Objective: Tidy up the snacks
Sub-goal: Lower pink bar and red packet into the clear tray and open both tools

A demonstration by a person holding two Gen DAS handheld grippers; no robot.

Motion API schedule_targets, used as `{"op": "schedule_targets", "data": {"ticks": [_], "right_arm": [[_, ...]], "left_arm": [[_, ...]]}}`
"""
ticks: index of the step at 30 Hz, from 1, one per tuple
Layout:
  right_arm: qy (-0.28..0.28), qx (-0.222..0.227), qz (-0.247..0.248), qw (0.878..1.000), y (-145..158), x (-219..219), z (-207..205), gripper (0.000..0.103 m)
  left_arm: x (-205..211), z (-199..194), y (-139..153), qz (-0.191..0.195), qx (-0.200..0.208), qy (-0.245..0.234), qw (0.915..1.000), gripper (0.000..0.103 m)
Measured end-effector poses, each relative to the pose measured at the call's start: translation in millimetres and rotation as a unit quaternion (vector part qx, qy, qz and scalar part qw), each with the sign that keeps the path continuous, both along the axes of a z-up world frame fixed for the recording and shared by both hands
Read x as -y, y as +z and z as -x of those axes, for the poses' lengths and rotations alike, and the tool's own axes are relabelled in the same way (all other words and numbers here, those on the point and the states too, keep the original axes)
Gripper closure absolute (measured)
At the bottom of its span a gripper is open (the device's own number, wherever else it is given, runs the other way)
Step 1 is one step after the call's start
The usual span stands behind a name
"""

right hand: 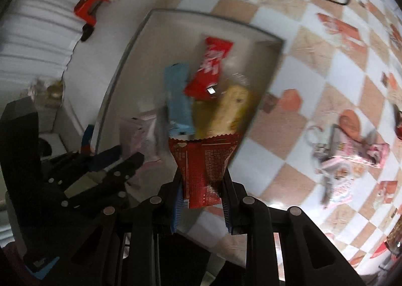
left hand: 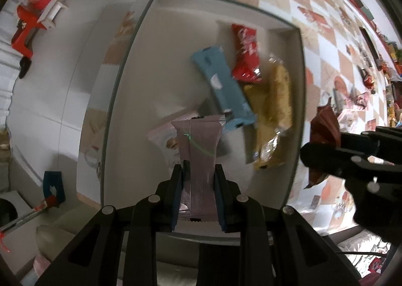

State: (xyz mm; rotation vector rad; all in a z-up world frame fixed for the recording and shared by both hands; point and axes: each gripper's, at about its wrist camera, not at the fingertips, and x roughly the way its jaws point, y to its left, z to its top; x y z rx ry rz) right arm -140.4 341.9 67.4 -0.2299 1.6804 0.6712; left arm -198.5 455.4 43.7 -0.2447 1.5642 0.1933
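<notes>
left gripper (left hand: 198, 180): pinched narrow on pale pink snack pack (left hand: 198, 140), hanging over the tray's (left hand: 120, 79) 6 o'clock end.
right gripper (right hand: 202, 185): clamped on dark red snack pack (right hand: 203, 160), at the tray's 5 o'clock rim.
handling: both look light, crinkly, slippery; grip the flat sealed ends.

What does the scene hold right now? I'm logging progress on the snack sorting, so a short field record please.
left gripper: shut on pale pink wrapper
right gripper: shut on dark red wrapper
tray: white, on checkered cloth
in tray: blue bar, red bar, yellow packet
outside tray: pink packets on cloth
</notes>
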Motion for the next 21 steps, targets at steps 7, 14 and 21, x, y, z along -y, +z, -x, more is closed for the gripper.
{"op": "schedule_targets", "data": {"ticks": [7,14,21], "right_arm": [[0.023,-0.036,0.008,0.999,-22.9,-21.3,13.8,0.075],[0.004,-0.037,0.006,0.999,-24.0,-14.7,9.3,0.027],[-0.012,-0.008,0.017,1.0,-12.2,11.1,4.7,0.0]], "left_arm": [[-6.8,11.8,-4.8,-0.015,-0.01,0.008,0.9998,0.031],[-7.7,12.7,-4.8,-0.018,-0.012,0.005,0.9998,0.025],[2.8,-0.8,-2.1,-0.024,-0.01,-0.009,0.9996,0.024]]}}
